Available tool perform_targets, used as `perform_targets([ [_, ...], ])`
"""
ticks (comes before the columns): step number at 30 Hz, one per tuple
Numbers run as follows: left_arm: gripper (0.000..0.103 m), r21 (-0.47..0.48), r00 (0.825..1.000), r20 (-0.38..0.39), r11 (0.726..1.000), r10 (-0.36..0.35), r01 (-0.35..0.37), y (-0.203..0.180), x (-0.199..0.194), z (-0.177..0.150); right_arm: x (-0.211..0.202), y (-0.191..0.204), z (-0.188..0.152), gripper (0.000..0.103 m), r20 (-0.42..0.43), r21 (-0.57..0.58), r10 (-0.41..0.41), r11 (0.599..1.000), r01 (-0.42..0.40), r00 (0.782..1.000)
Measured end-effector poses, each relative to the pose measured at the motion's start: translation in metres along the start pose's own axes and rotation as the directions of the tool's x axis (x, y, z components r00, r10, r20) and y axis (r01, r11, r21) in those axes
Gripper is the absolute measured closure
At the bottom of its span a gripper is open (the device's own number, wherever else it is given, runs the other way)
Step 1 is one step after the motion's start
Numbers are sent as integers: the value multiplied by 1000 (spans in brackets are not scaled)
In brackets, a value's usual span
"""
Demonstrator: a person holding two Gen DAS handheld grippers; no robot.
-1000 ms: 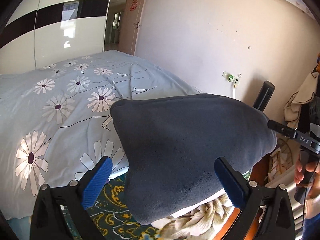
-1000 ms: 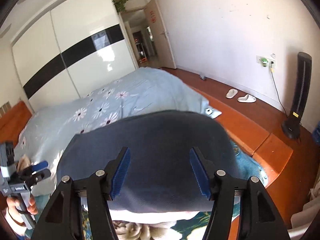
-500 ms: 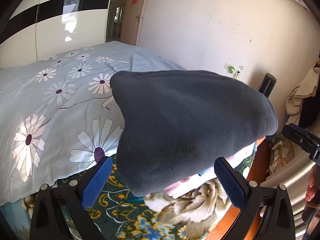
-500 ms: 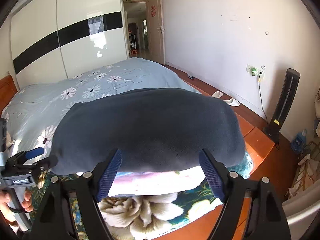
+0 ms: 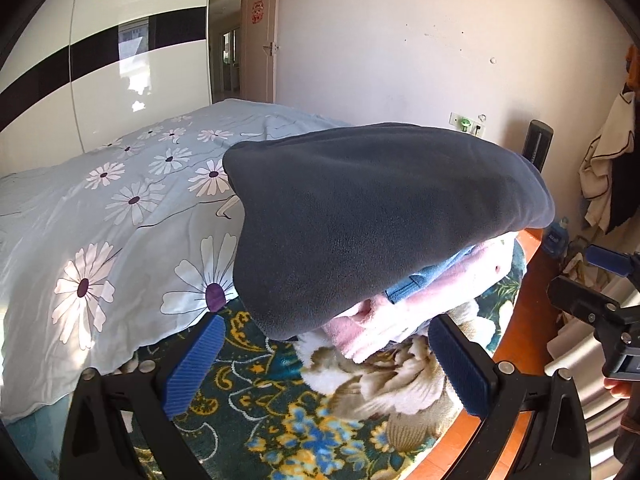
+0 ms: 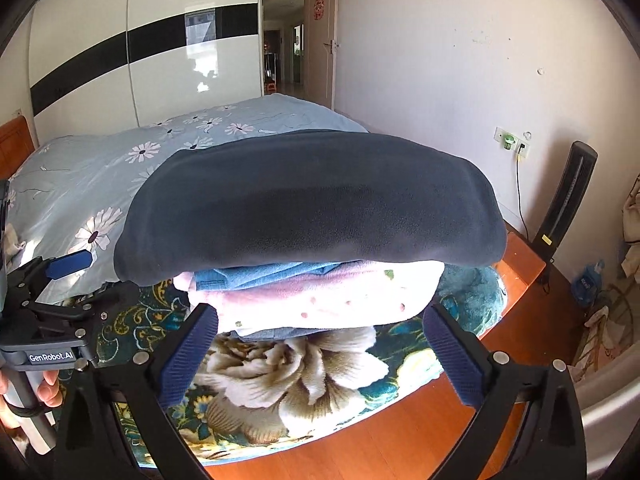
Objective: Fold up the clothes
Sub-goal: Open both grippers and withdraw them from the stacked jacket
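Dark grey fleece (image 6: pixel 312 204), folded, sits on top of a stack in mid frame of both views: under it a blue garment (image 6: pixel 264 274), then a pink one w/ small spots (image 6: pixel 320 300), then a thin blue-grey layer at the bottom. Fleece overhangs the stack on all sides seen. Stack rests on a floral teal blanket (image 6: pixel 296 376) at the bed's near corner, orange wood bed frame (image 6: pixel 516 272) showing lower right. Behind, upper left, lies a light blue daisy quilt (image 5: pixel 120 216). Right claw (image 6: pixel 320 352): jaws opening, blue pads spread wide at lower frame, nothing between them, pads clear of the stack, which sits just beyond the tips. Left claw (image 5: pixel 328 364): pads also wide apart in lower frame, gripping nothing; pink garment's edge hangs just above the gap, no contact seen. In right view the left claw shows at left edge, held by a hand (image 6: pixel 24 396) at lower left. In left view the right claw (image 5: pixel 608 292) shows at right edge, beside the bed frame. Background: white wardrobe w/ black stripe (image 6: pixel 160 52) upper left, open door (image 6: pixel 320 36) top centre, wall socket (image 6: pixel 510 144) and black tower fan (image 6: pixel 568 196) at right.
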State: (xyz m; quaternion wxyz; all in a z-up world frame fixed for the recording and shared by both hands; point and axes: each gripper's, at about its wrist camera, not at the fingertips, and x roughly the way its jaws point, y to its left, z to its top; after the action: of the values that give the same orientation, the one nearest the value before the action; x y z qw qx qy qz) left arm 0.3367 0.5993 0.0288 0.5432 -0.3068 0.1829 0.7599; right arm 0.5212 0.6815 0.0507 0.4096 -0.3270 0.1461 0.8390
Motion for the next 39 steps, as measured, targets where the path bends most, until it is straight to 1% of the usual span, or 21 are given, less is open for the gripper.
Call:
perform_targets([
  [3,0,9,1000,-11,1000,10,-10,-1,-2,-2,-1,1,-5,0,-16,2,7,1000,-7,1000],
  [7,0,-9,999,-36,1000,12,-13,1,-1,-9,0,5,-12,0,-37,-6,-21,1000,21,999],
  [9,0,-19,999,-45,1000,12,-12,2,-1,-14,-3,8,-15,0,-40,-18,-33,999,33,999],
  [14,0,-35,998,-48,999,30,-32,2,-7,-24,-7,14,-19,0,-43,-32,-30,999,29,999],
  [18,0,-51,998,-38,997,54,-56,6,-18,-34,-13,19,-23,0,-35,-45,-39,998,38,999],
  [21,0,-48,996,-26,995,89,-91,6,-26,-38,-15,23,-28,0,-45,-68,-42,997,38,998],
  [24,0,-51,993,-32,992,115,-116,5,-29,-40,-15,26,-32,0,-50,-74,-38,997,34,998],
  [30,0,-55,992,-25,990,127,-128,7,-36,-41,-19,28,-33,0,-49,-85,-39,996,35,998],
  [33,0,-63,994,-19,992,105,-106,8,-42,-38,-22,28,-29,0,-40,-83,-39,996,36,998],
  [39,0,-67,996,6,994,89,-89,7,-53,-33,-26,29,-23,0,-31,-84,-36,996,33,999],
])
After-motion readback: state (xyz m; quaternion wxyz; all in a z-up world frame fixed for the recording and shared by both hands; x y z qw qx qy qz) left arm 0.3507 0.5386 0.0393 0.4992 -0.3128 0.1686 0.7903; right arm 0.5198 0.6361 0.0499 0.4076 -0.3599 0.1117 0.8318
